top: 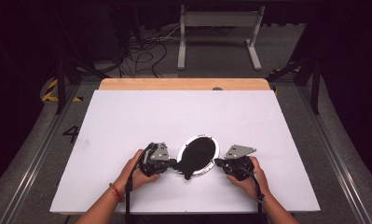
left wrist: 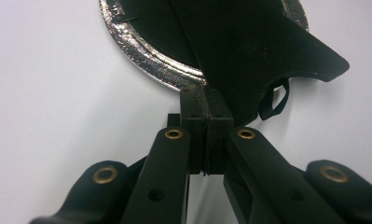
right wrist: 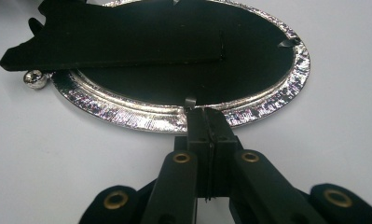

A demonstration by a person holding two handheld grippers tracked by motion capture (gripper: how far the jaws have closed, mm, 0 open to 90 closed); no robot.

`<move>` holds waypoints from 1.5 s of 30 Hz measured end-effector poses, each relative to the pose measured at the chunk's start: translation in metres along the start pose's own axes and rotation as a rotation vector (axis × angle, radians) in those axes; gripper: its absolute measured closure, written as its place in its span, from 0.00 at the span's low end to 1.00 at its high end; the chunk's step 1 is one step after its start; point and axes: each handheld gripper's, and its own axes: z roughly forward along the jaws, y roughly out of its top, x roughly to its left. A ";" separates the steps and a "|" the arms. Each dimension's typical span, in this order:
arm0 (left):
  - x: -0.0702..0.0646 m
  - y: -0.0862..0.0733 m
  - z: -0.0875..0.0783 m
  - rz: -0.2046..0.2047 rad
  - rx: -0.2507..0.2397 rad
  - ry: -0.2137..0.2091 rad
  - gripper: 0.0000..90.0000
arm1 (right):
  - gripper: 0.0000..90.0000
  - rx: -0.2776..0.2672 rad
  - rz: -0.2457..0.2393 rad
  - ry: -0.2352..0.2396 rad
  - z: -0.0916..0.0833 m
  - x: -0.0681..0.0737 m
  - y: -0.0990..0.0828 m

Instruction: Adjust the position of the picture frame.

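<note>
Both grippers, left [top: 174, 164] and right [top: 218, 162], jaws together, flank the silver frame [right wrist: 127, 114]; its black stand [left wrist: 267, 51] lies ahead.

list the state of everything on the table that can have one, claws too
left claw: shut, tips at the near edge of the black stand flap
right claw: shut, tips at the silver rim
oval frame: lying flat, black back facing up
black stand flap: sticking out past the rim on the left claw's side; raised or flat, cannot tell
small metal clip: bent up at the rim
white table: level, bare around the frame
</note>
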 end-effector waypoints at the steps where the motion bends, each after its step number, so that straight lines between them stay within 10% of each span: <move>1: 0.000 0.000 0.000 0.003 -0.003 0.001 1.00 | 1.00 -0.005 0.004 0.003 0.000 -0.001 -0.001; 36: -0.009 -0.001 0.003 -0.030 -0.043 -0.059 1.00 | 1.00 0.001 0.025 -0.080 0.012 -0.015 0.011; 45: -0.011 0.002 0.003 0.017 -0.015 -0.032 1.00 | 1.00 0.000 0.047 -0.078 0.015 -0.022 0.013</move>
